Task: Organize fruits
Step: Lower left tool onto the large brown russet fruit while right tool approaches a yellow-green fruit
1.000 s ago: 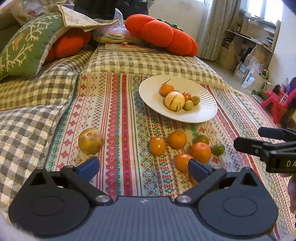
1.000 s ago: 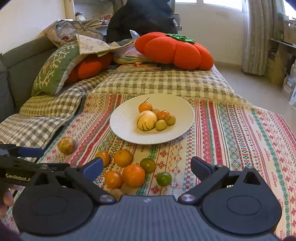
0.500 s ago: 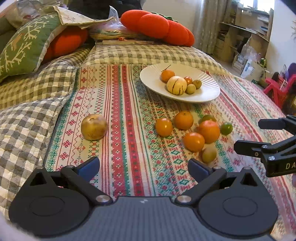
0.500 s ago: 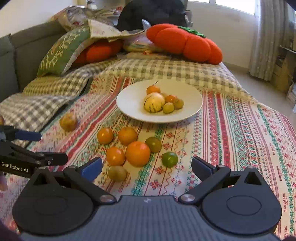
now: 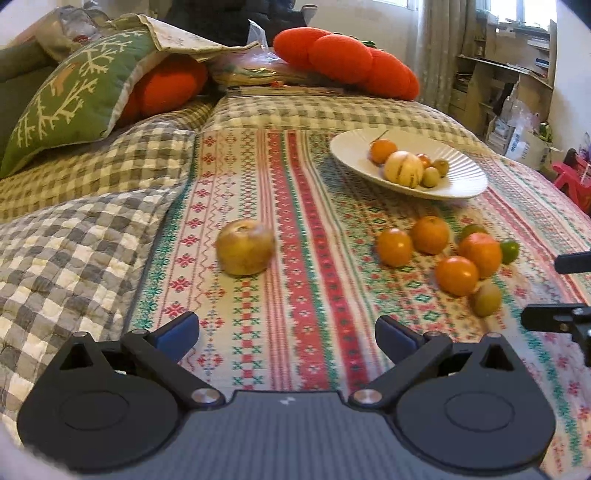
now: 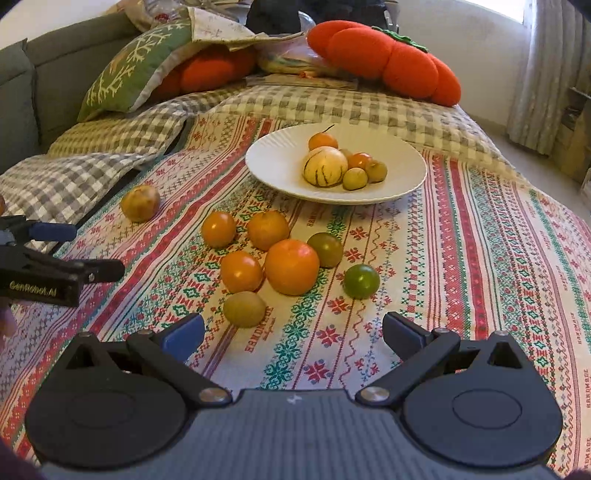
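Hovering short of the plate [image 6: 399, 184], both grippers gape empty: left gripper [image 5: 288, 338] faces the lone brown fruit [image 5: 244, 246], right gripper [image 6: 293, 336] the loose cluster [image 6: 291, 266]. Step: approach. Next: straddle one fruit, close gently.

A bed [image 6: 480, 229] with a striped embroidered cover fills the room ahead of the tongs. Beyond it lies a grey and cream checked quilt [image 5: 92, 206]. Far ahead rest a green cushion with white branch pattern [image 5: 77, 96] and a big orange pumpkin-shaped pillow [image 6: 388, 62]. To the left ahead stands a grey sofa back [image 6: 44, 81]. To the right ahead hang pale curtains [image 6: 550, 74], with daylight from a window [image 5: 524, 11] behind them. A wooden shelf with boxes [image 5: 509, 85] stands at the far right, near a white wall [image 6: 476, 48].
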{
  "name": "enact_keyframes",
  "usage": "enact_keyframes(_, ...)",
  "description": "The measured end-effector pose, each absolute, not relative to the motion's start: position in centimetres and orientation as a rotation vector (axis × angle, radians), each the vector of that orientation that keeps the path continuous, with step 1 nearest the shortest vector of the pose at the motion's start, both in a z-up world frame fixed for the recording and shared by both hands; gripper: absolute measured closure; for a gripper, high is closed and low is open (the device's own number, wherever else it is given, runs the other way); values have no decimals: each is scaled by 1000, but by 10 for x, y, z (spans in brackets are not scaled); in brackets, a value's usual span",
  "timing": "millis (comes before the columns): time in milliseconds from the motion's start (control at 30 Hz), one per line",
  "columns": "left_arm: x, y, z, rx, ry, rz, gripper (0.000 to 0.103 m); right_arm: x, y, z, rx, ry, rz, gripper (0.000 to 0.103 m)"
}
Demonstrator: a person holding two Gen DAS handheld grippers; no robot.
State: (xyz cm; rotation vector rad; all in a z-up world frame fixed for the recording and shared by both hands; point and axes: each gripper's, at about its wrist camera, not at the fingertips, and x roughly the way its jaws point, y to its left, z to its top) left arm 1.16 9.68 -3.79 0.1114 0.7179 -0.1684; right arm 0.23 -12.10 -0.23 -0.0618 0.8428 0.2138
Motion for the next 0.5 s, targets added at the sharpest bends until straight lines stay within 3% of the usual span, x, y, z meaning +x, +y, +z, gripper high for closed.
enact_keyframes(500, 41, 99, -62, 125, 678, -118, 7, 12, -120, -22, -30, 879, 199, 0)
